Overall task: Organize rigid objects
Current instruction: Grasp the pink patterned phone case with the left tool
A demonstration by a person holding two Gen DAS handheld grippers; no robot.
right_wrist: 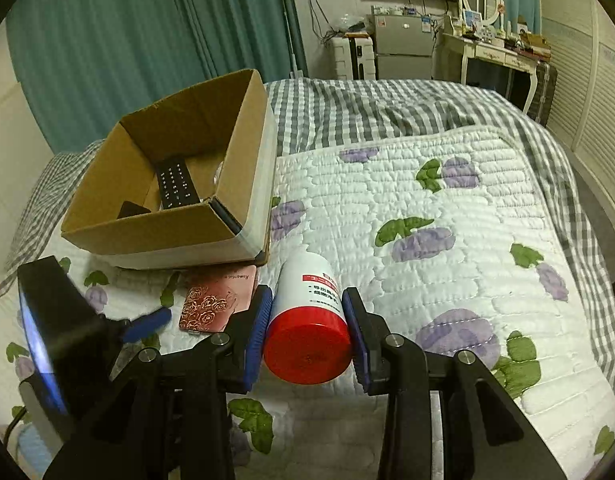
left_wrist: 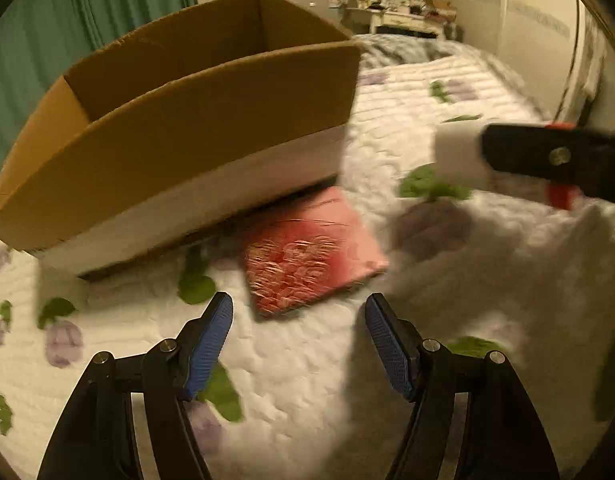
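A white bottle with a red cap [right_wrist: 309, 316] is held between the blue pads of my right gripper [right_wrist: 307, 332], above the quilt; it also shows in the left wrist view [left_wrist: 457, 156]. My left gripper [left_wrist: 299, 344] is open and empty, just in front of a red-pink booklet with a rose pattern [left_wrist: 307, 256], which also shows in the right wrist view [right_wrist: 215, 300]. The booklet lies on the quilt, its far end under the edge of an open cardboard box [left_wrist: 179, 128]. The box [right_wrist: 179, 184] holds a black remote [right_wrist: 177, 186].
A white quilt with purple flowers [right_wrist: 427, 208] covers the bed over a grey checked sheet [right_wrist: 347, 108]. Teal curtains [right_wrist: 127, 40] hang behind the box. A fridge [right_wrist: 403, 44] and a dressing table [right_wrist: 495, 52] stand beyond the bed's far end.
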